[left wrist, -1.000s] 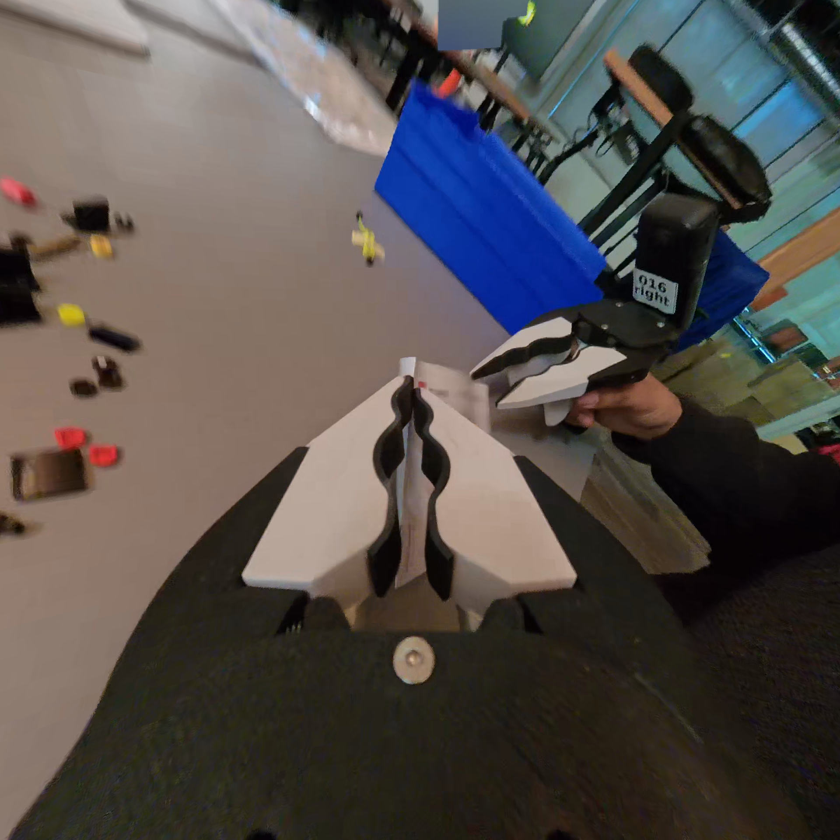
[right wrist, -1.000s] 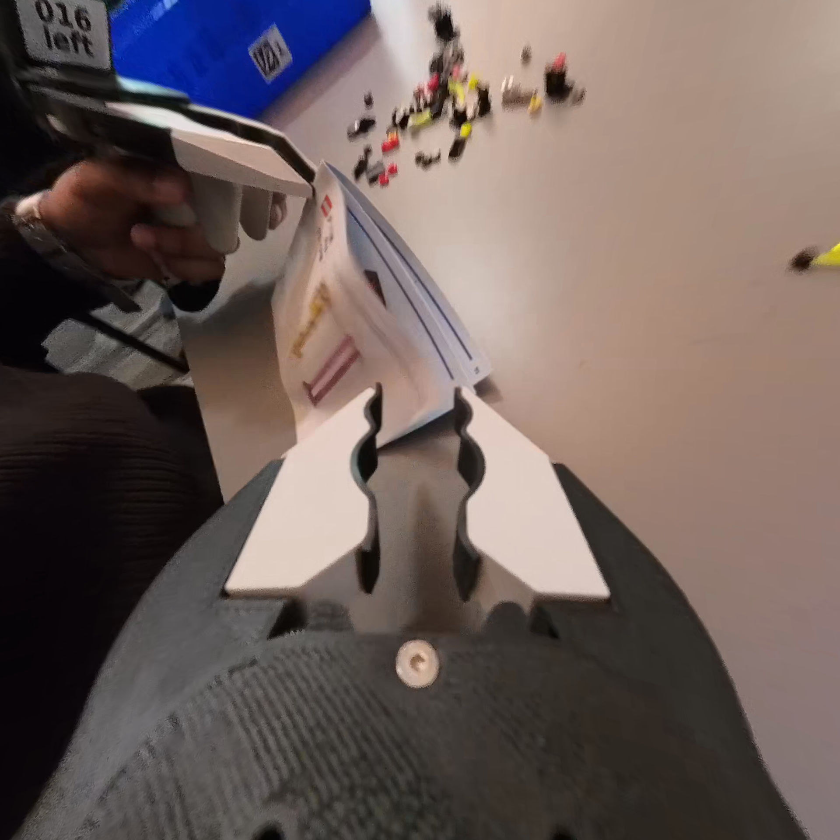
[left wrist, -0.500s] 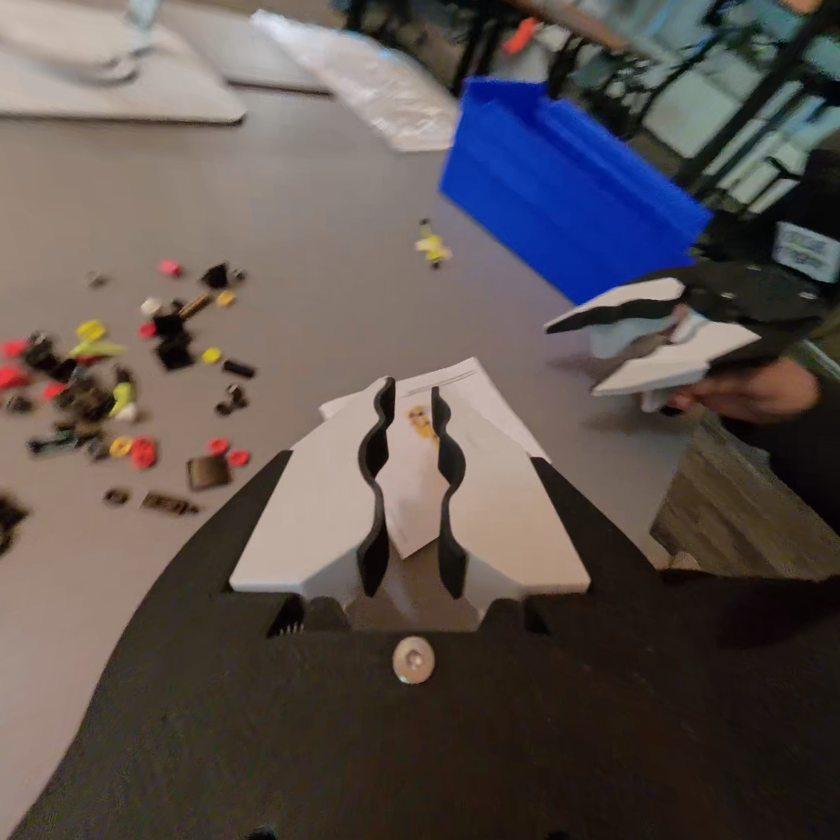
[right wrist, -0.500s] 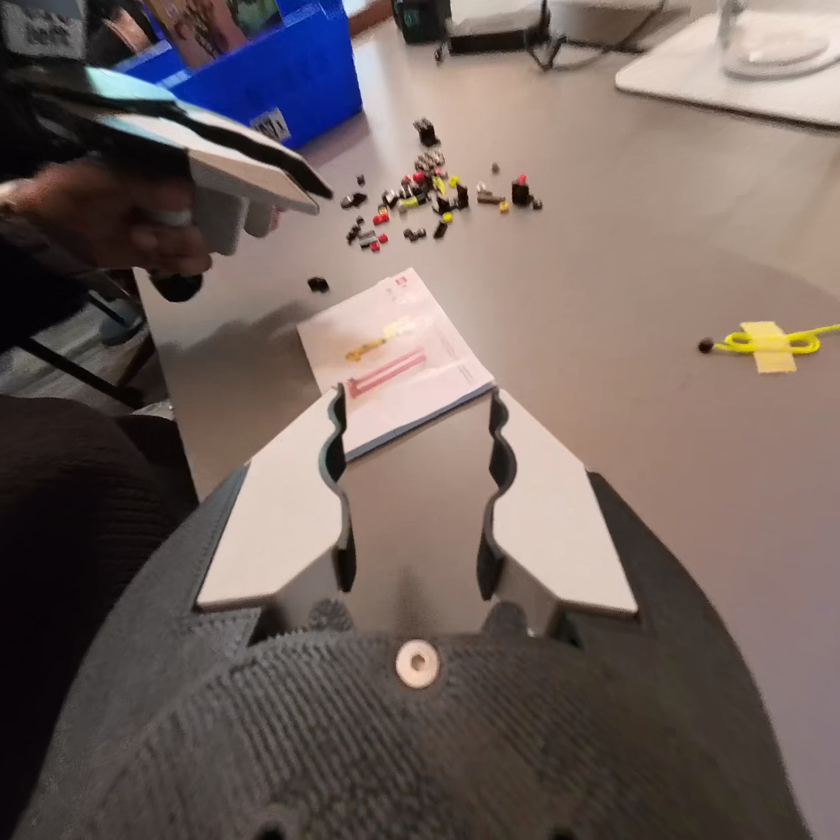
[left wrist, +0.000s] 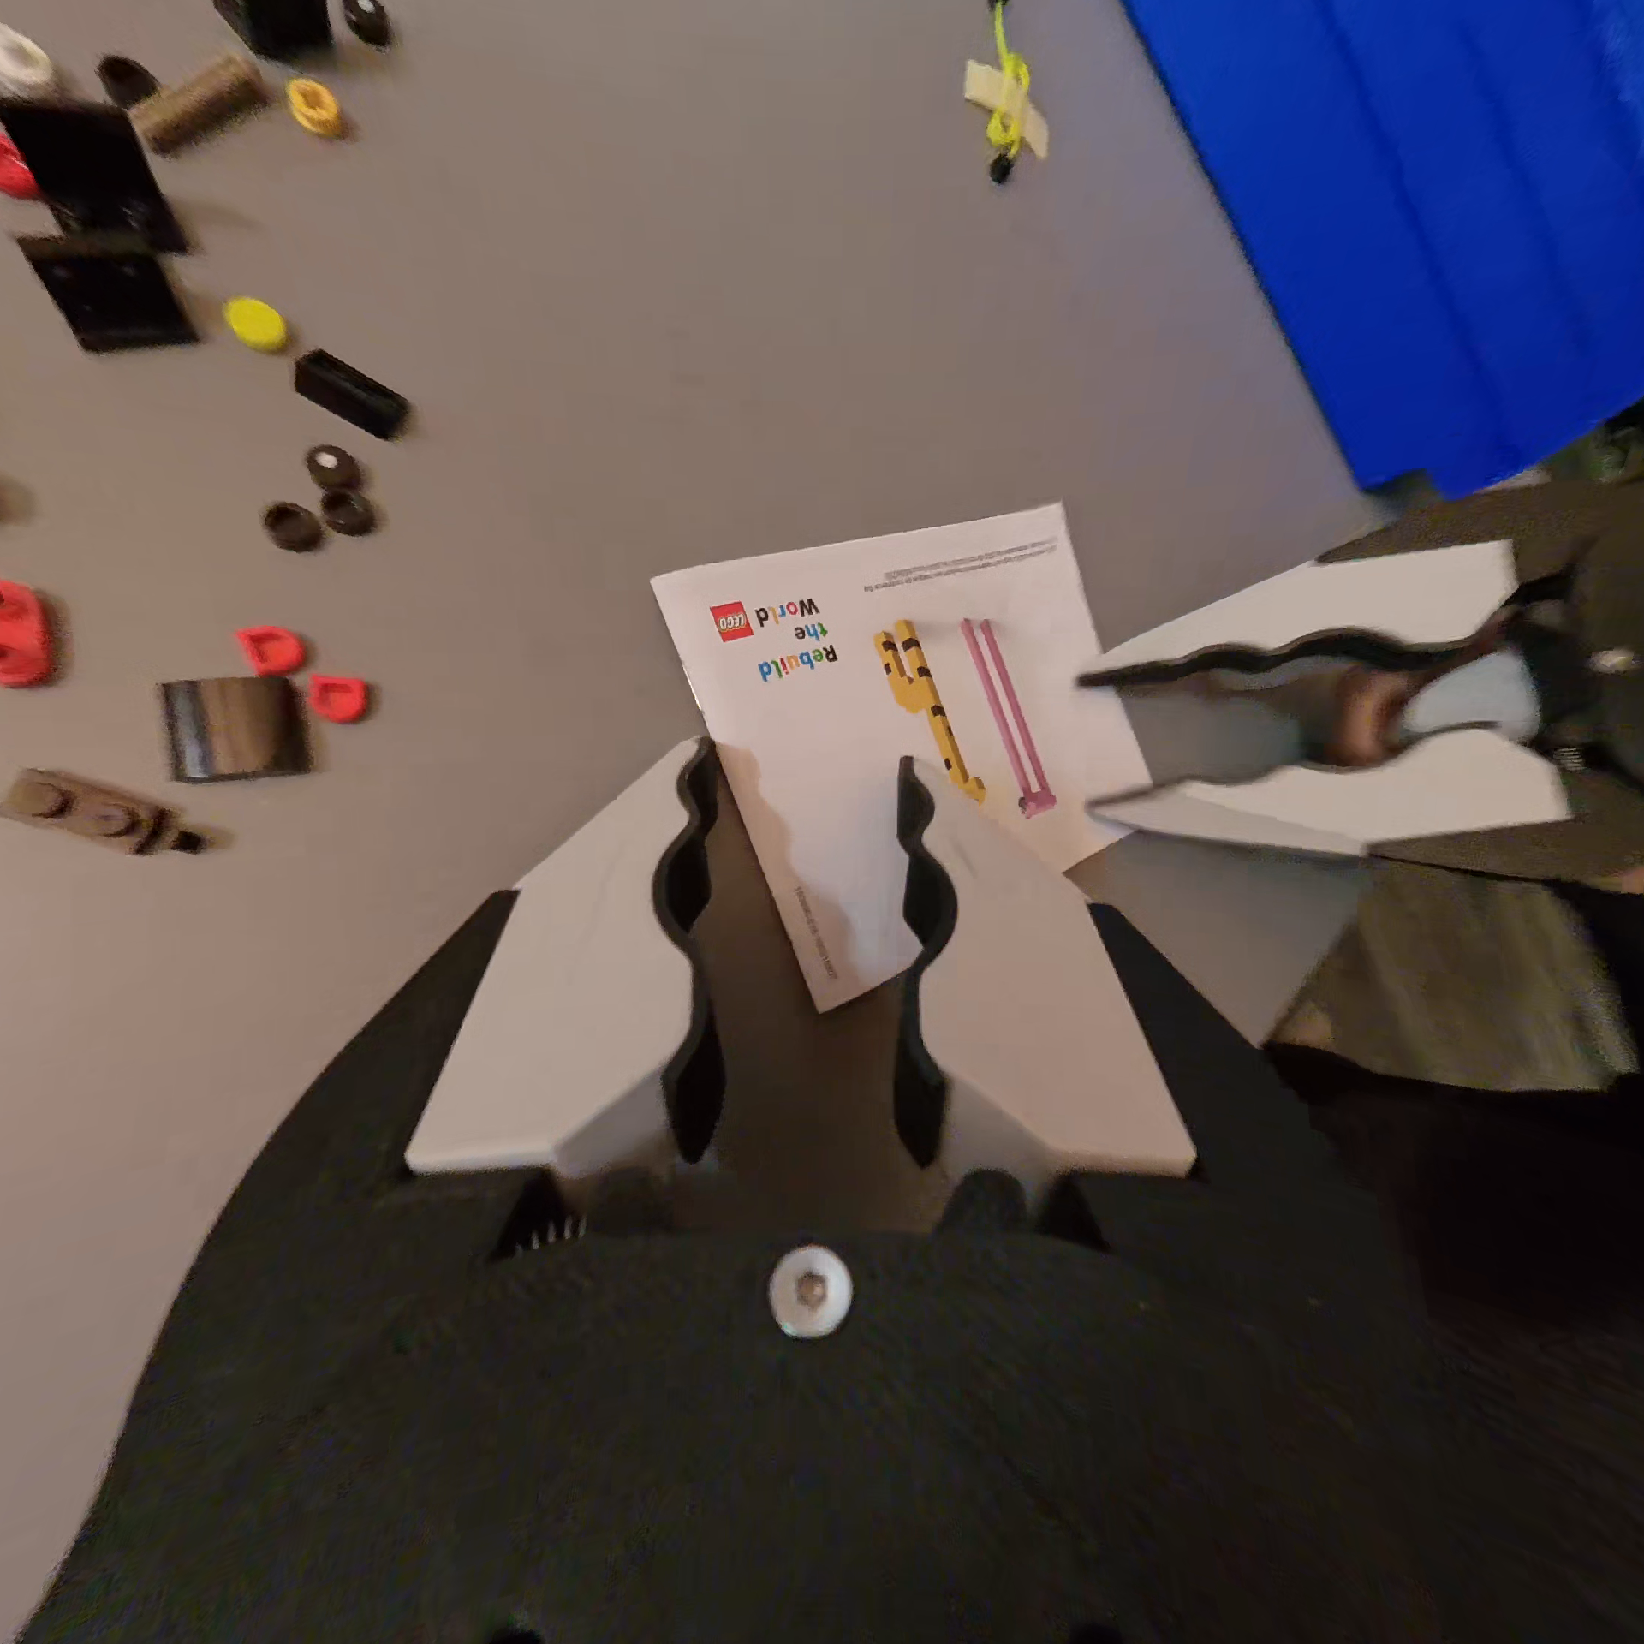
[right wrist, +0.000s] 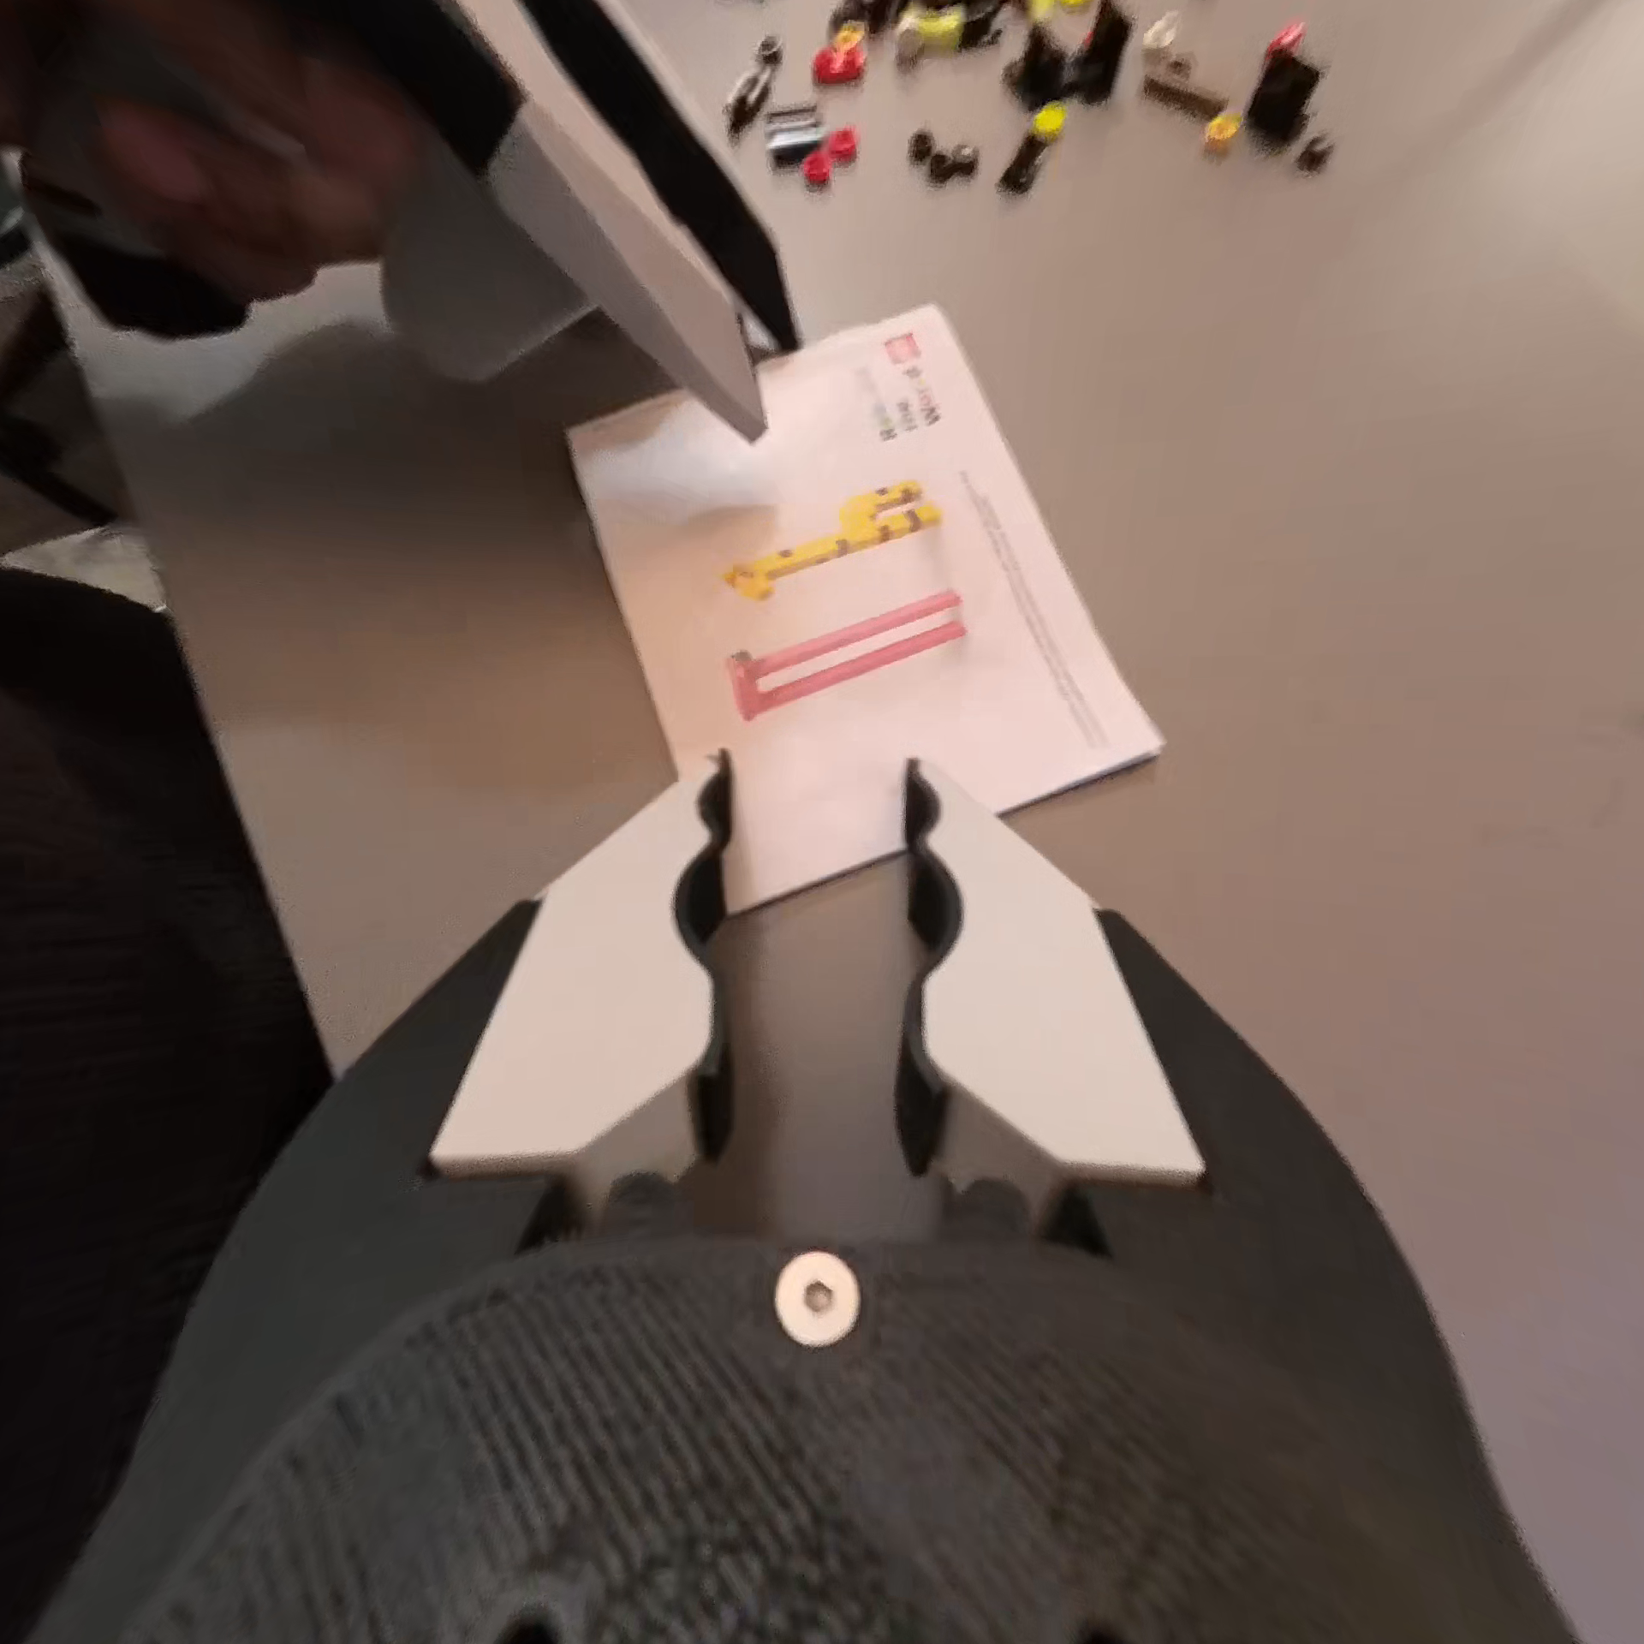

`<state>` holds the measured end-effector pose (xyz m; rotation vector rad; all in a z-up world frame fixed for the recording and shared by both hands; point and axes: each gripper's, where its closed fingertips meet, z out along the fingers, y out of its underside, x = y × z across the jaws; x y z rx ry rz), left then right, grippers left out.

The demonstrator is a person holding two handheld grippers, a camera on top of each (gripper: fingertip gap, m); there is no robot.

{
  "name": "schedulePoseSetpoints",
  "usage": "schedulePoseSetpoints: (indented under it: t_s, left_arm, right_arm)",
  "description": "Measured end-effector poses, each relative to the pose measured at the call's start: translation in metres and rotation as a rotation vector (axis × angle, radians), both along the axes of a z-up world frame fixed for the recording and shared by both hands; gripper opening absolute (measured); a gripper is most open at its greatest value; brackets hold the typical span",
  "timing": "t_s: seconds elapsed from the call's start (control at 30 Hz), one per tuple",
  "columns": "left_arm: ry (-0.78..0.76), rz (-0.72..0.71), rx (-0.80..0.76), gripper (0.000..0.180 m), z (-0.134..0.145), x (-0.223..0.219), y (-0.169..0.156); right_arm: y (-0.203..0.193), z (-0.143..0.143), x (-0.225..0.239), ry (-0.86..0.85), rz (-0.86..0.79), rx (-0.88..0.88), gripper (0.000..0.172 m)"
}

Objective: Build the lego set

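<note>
On grey tabletop (left wrist: 623,267) | white instruction booklet (left wrist: 890,676) laid flat near front edge | left gripper (left wrist: 805,765) and right gripper (right wrist: 814,774) both spread, nothing pinched, poised above booklet | scattered small bricks (right wrist: 1023,98) beyond | blue bin (left wrist: 1423,222) seen at far right.

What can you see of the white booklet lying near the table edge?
The booklet is thin white paper, closed and lying flat on the grey table. Its cover shows a small red logo, coloured lettering, a yellow spotted brick figure and a pink two-bar figure. Both the left gripper and right gripper are open over it, neither clamping it.
</note>
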<state>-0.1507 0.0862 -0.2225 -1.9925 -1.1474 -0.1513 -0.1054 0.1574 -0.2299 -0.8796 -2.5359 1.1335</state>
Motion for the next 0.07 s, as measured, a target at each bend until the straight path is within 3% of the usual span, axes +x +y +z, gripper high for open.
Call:
schedulePoseSetpoints:
  t_s: [0.03, 0.07]
  left_arm:
    - [-0.026, -0.002, 0.036, 0.039, 0.0015, 0.002, 0.003]
    - [-0.04, 0.003, 0.056, 0.039, 0.002, 0.0022, 0.0039]
  right_arm:
    - [0.0031, -0.0006, -0.0022, 0.009, -0.014, 0.007, 0.026]
    - [0.0054, -0.0006, -0.0041, 0.012, -0.026, 0.001, 0.02]
